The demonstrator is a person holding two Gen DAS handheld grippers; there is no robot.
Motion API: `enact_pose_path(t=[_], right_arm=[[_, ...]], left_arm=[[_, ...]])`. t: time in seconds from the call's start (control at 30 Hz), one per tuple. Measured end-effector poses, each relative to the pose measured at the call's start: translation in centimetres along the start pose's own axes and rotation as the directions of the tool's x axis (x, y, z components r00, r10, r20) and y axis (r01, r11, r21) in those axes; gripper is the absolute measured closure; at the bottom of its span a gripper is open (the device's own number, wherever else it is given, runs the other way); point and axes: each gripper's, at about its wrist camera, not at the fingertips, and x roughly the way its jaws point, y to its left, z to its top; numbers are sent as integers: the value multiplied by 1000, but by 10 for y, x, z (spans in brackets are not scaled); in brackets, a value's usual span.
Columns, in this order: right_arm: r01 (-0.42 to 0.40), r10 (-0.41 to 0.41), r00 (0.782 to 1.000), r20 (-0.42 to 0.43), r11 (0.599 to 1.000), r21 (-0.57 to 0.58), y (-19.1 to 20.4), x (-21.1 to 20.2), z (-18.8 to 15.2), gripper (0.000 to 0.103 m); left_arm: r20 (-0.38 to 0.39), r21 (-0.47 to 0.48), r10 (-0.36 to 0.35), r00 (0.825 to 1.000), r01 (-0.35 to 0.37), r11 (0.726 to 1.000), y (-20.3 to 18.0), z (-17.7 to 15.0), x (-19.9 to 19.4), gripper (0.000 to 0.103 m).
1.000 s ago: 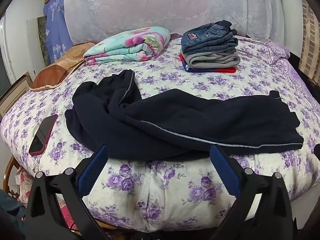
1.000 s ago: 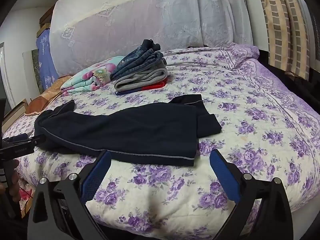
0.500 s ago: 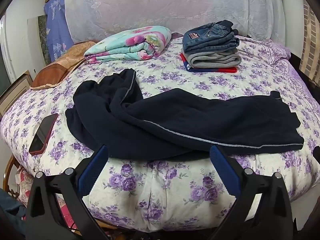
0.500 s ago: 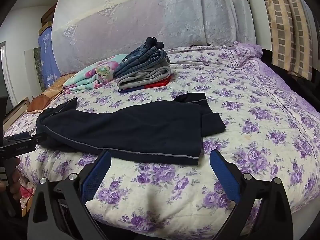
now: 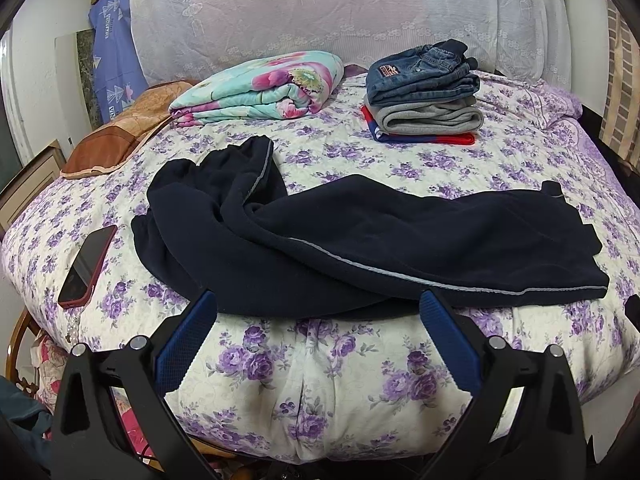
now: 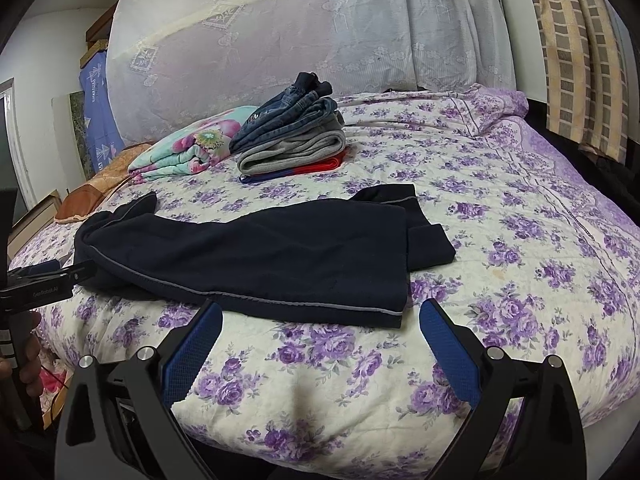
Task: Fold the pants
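Observation:
Dark navy pants (image 5: pixel 360 248) with a thin grey side stripe lie crumpled across the near part of the floral bed (image 5: pixel 320 380); the waist end is bunched at the left, the legs run right. They also show in the right wrist view (image 6: pixel 260 260). My left gripper (image 5: pixel 316 312) is open and empty, just short of the pants' near edge. My right gripper (image 6: pixel 320 320) is open and empty, near the leg hems. The left gripper's body (image 6: pixel 44 284) shows at the left edge of the right wrist view.
A stack of folded clothes (image 5: pixel 424 96), jeans on top, sits at the back of the bed. A folded floral blanket (image 5: pixel 260 88) lies left of it. A red-cased phone (image 5: pixel 86 268) lies near the bed's left edge. A brown pillow (image 5: pixel 120 136) is behind it.
Both grippers have edged slightly closer to the bed. The pants have not moved.

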Motion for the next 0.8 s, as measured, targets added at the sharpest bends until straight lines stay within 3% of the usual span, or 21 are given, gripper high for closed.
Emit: enact_pose_path(t=[0.8], right_arm=[[-1, 1, 1000, -14, 1000, 2, -1, 4, -3, 3]], left_arm=[[-2, 1, 0, 1000, 0, 1000, 1, 0, 0, 5]])
